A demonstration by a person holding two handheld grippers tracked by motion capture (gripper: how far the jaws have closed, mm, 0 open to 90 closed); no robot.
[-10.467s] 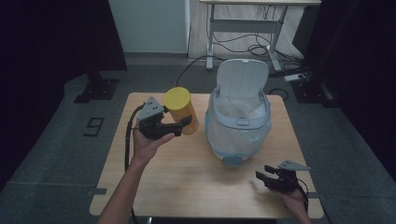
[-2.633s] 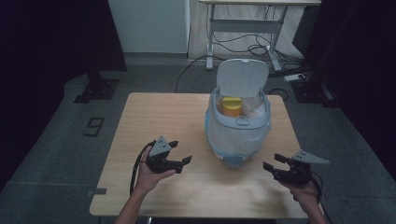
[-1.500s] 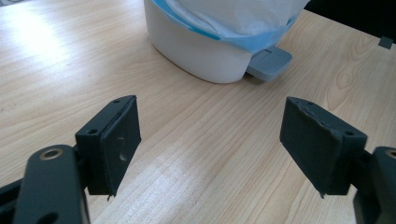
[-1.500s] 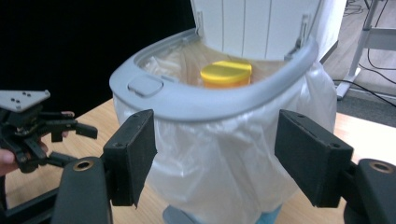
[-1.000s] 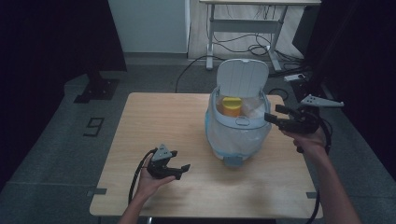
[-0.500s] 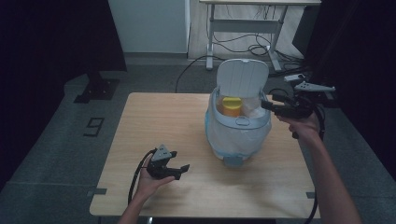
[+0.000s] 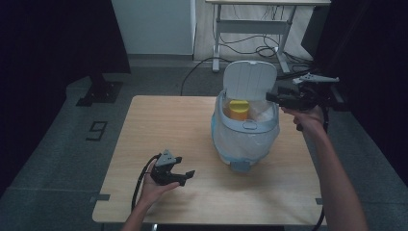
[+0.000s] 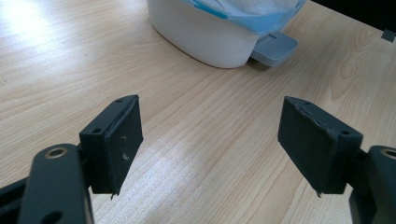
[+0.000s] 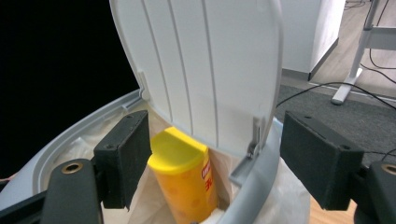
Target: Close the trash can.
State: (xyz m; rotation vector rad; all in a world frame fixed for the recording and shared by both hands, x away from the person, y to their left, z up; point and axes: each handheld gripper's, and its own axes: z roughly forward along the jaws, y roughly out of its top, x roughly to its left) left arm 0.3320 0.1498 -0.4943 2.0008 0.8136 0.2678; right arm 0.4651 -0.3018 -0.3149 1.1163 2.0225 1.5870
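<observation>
Right claw point(image 7: 270, 97) moved beside raised lid point(image 7: 250, 81); canister point(image 7: 237, 109) inside bin point(image 7: 244, 139).

Raised lid point(image 7: 250, 81) blocks the bin point(image 7: 244, 139) mouth from behind; can point(image 7: 237, 109) fills part inside. Table point(image 7: 144, 125) left w/ free room.

Lab-like room: black curtains point(image 7: 53, 33), floor cables point(image 7: 240, 45), taped table point(image 7: 159, 120).

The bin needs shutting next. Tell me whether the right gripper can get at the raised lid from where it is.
Probably yes. The right gripper is open beside the lid, which stands upright with nothing between it and the jaws.
</observation>
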